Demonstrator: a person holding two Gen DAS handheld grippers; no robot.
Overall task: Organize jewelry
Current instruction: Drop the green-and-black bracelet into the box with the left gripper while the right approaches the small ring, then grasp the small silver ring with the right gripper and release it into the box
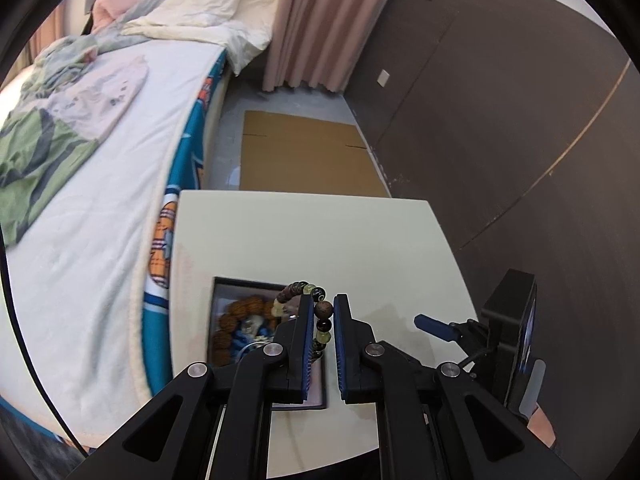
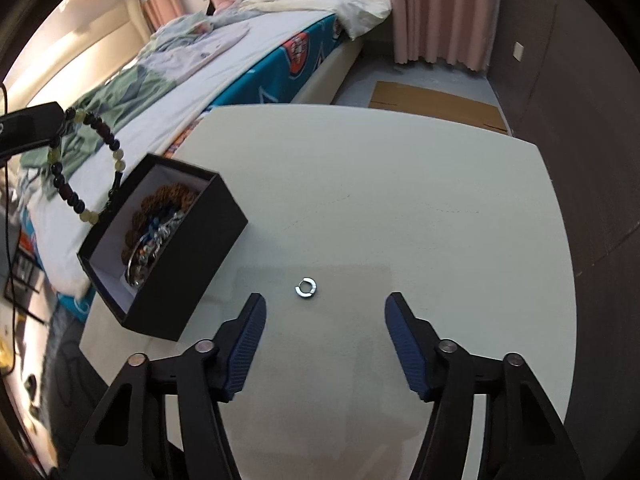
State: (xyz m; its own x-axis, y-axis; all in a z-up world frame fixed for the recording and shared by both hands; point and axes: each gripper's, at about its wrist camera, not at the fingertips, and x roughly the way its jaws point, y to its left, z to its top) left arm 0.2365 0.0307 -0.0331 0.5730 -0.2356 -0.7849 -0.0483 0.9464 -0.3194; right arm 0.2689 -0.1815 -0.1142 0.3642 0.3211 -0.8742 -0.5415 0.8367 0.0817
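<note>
My left gripper (image 1: 323, 310) is shut on a beaded bracelet (image 1: 323, 312) of dark, brown and pale green beads and holds it above the open black jewelry box (image 1: 218, 312). In the right wrist view the bracelet (image 2: 86, 168) hangs from the left gripper (image 2: 40, 126) over the box's (image 2: 188, 256) far left edge. The box holds brown beads and other jewelry (image 2: 160, 224). My right gripper (image 2: 324, 312) is open and empty, just above the table, with a small silver open ring (image 2: 305, 287) lying between and just beyond its fingertips.
The box stands on a white table (image 2: 400, 208) beside a bed (image 1: 100, 160) with clothes on it. Flat cardboard (image 1: 304, 152) lies on the floor beyond the table. A dark wall (image 1: 500, 100) runs along the right. The right gripper (image 1: 436, 326) shows in the left wrist view.
</note>
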